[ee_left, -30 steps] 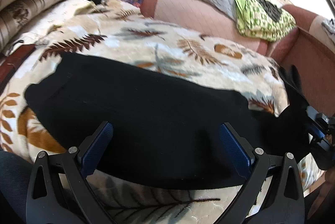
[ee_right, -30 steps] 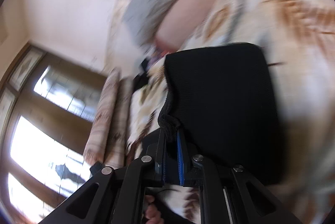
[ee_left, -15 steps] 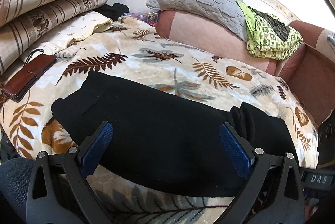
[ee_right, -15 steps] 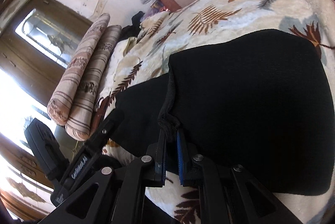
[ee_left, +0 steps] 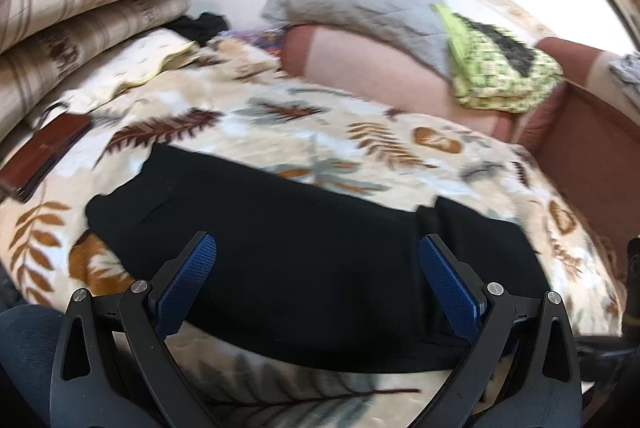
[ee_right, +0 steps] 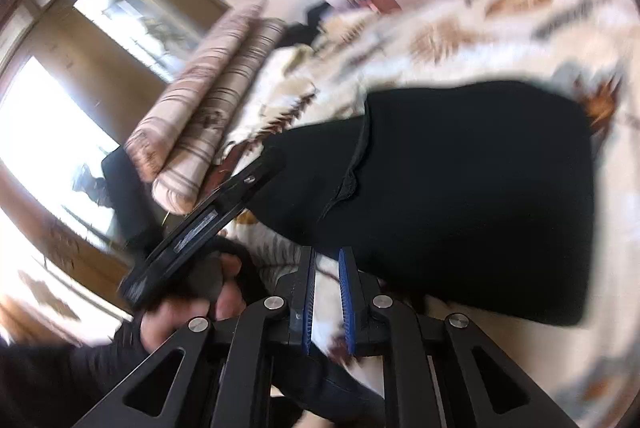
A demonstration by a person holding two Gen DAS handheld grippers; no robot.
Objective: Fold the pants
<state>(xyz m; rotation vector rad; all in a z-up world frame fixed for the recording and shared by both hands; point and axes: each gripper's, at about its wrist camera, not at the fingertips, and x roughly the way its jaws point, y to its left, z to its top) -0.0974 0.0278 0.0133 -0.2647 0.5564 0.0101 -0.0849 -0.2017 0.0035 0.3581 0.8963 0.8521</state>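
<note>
The black pants point(ee_left: 312, 252) lie folded on the leaf-print blanket point(ee_left: 304, 132), with one end doubled back over the rest at the right point(ee_left: 480, 240). My left gripper point(ee_left: 316, 276) is wide open just above the pants' near edge and holds nothing. In the right wrist view the pants point(ee_right: 460, 188) lie ahead, with the folded layer's hem showing. My right gripper point(ee_right: 326, 268) has its jaws a narrow gap apart, empty, just off the pants' near edge. The left gripper's body point(ee_right: 208, 224) and the hand holding it show at the left of that view.
A brown wallet point(ee_left: 44, 152) lies on the blanket at the left. Striped rolled cushions point(ee_left: 80, 12) are stacked at the far left. A pink sofa back point(ee_left: 380, 76) carries a grey quilted pillow point(ee_left: 360, 4) and green patterned cloth point(ee_left: 500, 72).
My right gripper has let go of the pants' hem and pulled back; its jaws have parted slightly. The folded end now lies on the pants. My left gripper stays open above them.
</note>
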